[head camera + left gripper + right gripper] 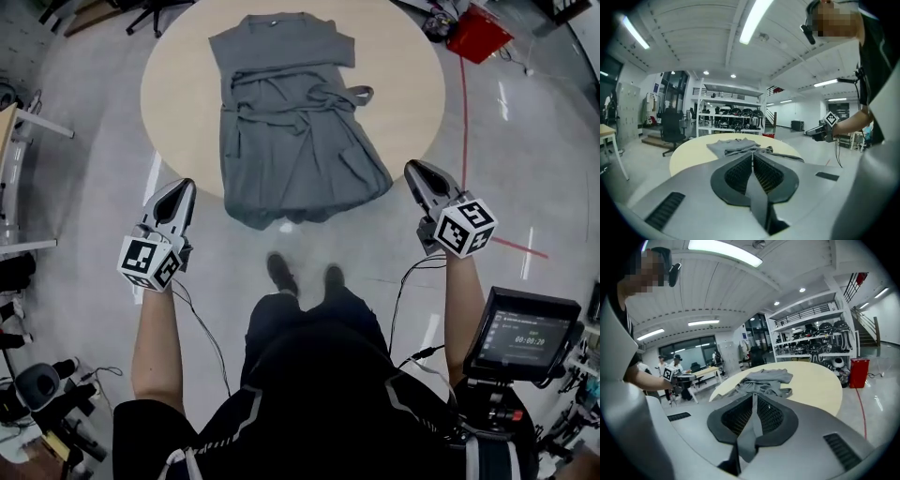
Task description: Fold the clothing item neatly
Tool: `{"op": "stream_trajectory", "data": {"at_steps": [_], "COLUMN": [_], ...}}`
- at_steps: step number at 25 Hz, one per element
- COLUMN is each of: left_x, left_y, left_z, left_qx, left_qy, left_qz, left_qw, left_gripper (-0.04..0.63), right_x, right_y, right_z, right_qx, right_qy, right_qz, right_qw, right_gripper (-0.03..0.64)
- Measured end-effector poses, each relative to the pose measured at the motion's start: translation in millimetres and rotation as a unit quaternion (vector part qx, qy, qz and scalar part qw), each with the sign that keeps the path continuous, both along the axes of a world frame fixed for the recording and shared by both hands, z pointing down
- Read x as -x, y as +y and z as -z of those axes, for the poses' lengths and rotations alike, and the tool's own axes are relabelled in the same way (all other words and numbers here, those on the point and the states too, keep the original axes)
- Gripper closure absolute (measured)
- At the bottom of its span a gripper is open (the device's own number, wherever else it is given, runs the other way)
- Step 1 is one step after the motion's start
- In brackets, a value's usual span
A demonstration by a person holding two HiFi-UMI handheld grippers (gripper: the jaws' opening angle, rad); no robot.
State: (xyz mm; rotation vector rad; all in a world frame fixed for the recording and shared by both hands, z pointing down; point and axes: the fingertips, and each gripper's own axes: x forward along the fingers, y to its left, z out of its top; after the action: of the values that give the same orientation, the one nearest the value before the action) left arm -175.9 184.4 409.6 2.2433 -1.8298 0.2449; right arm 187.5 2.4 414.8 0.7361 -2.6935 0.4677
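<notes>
A grey short-sleeved dress [291,122] with a tie belt lies spread flat on a round beige table [178,84], its hem hanging over the near edge. My left gripper [181,187] is held off the table's near left edge, shut and empty. My right gripper [415,171] is off the near right edge, also shut and empty. In the left gripper view the closed gripper [753,157] points at the dress [736,146], and the right gripper [820,132] shows far right. In the right gripper view the closed gripper [754,399] faces the dress [764,380].
The person's feet [281,274] stand just short of the table. A red box [478,33] and a red floor line [463,103] lie to the right. An office chair [670,126] and shelves [729,117] stand beyond the table. A monitor [520,333] is at my lower right.
</notes>
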Motion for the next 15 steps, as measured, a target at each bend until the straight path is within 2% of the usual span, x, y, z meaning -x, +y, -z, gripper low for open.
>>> {"op": "stream_trajectory", "data": {"at_steps": [4, 5, 6, 9, 11, 13, 15], "left_x": [-15.1, -21.5, -28.1, -45.3, -55.1, -58.6, -53.1], "left_y": [37.6, 46.1, 53.9, 68.5, 75.5, 83.0, 86.3], "left_z": [-24.2, -31.9, -43.9, -120.8, -180.7, -217.8, -247.4], "left_qx": [0.023, 0.031, 0.042, 0.106, 0.146, 0.155, 0.163], "left_qy": [0.008, 0.007, 0.010, 0.028, 0.038, 0.068, 0.083], "left_qz": [0.020, 0.020, 0.018, 0.002, -0.010, -0.008, 0.001], "left_qw": [0.9995, 0.9993, 0.9989, 0.9940, 0.9885, 0.9856, 0.9831], "left_gripper": [0.589, 0.586, 0.558, 0.355, 0.316, 0.279, 0.234], "right_x": [-27.2, -35.5, -43.9, -59.7, -60.8, -59.4, -58.0], "right_y": [12.6, 17.5, 24.1, 42.2, 49.2, 55.4, 57.9], "right_z": [-24.7, -30.6, -40.1, -107.6, -163.0, -202.4, -232.7], "right_qx": [0.023, 0.029, 0.037, 0.068, 0.094, 0.114, 0.124], "right_qy": [0.012, 0.017, 0.025, 0.057, 0.068, 0.074, 0.086], "right_qz": [0.055, 0.070, 0.087, 0.149, 0.168, 0.171, 0.171], "right_qw": [0.998, 0.997, 0.995, 0.985, 0.979, 0.976, 0.974], "right_gripper": [0.598, 0.575, 0.537, 0.446, 0.408, 0.347, 0.324]}}
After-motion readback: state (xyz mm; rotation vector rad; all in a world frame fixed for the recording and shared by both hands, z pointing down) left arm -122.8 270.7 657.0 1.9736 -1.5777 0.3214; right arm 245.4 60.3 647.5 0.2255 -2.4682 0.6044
